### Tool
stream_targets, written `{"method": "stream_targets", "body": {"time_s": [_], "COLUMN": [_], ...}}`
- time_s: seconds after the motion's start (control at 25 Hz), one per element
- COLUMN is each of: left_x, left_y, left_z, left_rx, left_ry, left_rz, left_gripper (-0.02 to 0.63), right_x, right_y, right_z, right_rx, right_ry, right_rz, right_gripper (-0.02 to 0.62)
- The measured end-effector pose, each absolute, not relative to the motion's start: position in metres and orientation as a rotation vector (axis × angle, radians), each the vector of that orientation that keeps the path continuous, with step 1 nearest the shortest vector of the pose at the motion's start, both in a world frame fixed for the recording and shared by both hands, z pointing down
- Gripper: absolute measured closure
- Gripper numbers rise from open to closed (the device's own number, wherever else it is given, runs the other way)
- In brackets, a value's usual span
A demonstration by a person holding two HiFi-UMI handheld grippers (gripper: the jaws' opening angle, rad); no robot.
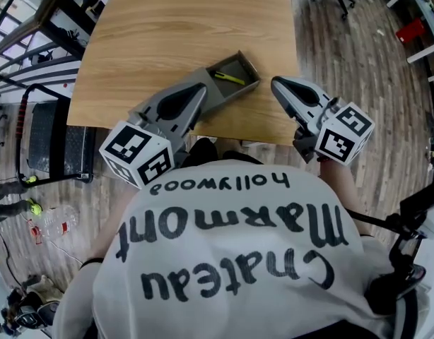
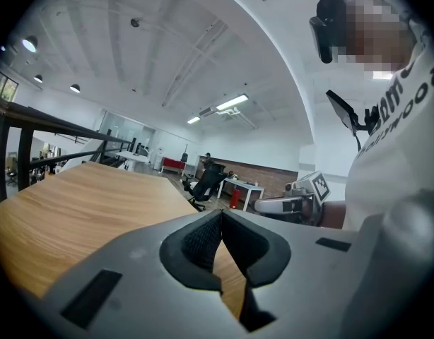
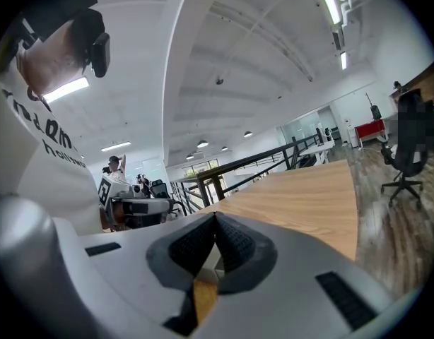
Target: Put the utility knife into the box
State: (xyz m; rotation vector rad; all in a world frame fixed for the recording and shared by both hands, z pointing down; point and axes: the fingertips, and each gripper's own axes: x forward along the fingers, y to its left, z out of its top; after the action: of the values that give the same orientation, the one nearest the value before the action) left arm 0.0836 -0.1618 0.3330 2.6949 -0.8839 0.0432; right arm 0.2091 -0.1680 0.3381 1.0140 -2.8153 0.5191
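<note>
Since the yellow utility knife seems, small as it shows, to lie wholly inside the grey box at the centre of the frame, the task looks done. Left gripper and right gripper hang at the bench's near edge, jaws clenched on nothing.
</note>
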Motion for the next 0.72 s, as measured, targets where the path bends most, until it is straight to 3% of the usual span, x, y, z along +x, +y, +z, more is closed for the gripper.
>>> {"method": "stream_targets", "body": {"time_s": [0.72], "left_x": [0.081], "left_y": [-0.159], "left_z": [0.340], "left_rx": [2.674], "left_ry": [-0.917], "left_rz": [0.049], "left_gripper": [0.600], "right_x": [0.209], "right_y": [-0.167], "right_z": [0.347], "right_rx": [0.979], "right_ry": [-2.821], "right_rz": [0.522], "right_gripper": [0.586]}}
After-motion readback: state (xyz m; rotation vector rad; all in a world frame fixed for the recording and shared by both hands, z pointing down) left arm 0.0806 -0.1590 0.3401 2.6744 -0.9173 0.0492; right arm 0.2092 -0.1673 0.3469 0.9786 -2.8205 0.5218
